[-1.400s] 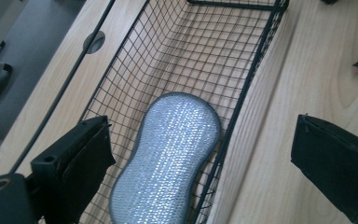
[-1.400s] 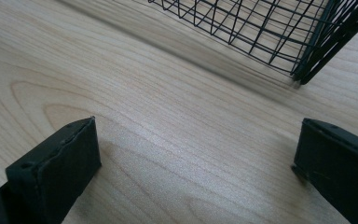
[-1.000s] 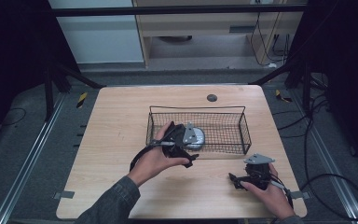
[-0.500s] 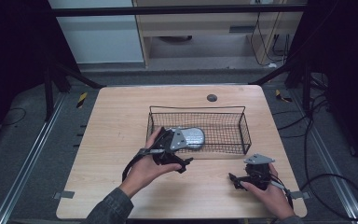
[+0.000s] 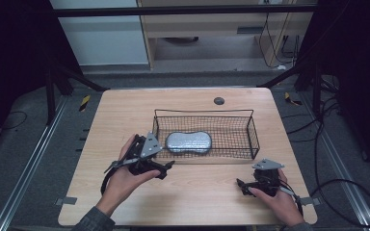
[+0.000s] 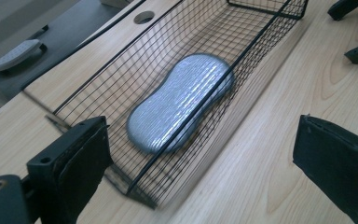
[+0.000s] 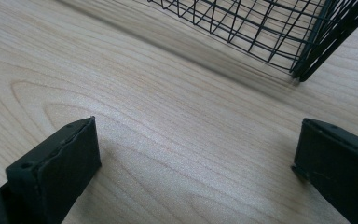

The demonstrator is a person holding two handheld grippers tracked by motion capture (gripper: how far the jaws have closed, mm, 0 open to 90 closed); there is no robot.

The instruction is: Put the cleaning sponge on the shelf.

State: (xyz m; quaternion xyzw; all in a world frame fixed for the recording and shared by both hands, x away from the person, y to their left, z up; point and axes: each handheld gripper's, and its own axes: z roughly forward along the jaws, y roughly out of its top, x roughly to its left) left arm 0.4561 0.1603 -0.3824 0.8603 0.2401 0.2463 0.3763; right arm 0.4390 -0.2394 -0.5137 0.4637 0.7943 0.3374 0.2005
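Withdrawn from over the black wire-mesh basket (image 5: 250, 126) to the pale wooden worktop (image 5: 125, 110) beside it, left hand-held gripper (image 5: 166, 168) spread empty; silver-grey peanut-shaped sponge pad (image 5: 189, 142) lying in basket, best left undisturbed; right hand-held gripper (image 5: 241, 186) spread, parked near worktop's front edge.

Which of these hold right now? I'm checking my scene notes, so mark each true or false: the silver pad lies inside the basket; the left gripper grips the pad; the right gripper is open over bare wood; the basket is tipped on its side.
1. The silver pad lies inside the wire basket. True.
2. The left gripper grips the pad. False: its jaws are open and empty, outside the basket's near wall.
3. The right gripper is open over bare table. True.
4. The basket is tipped on its side. False: it stands upright on the table.
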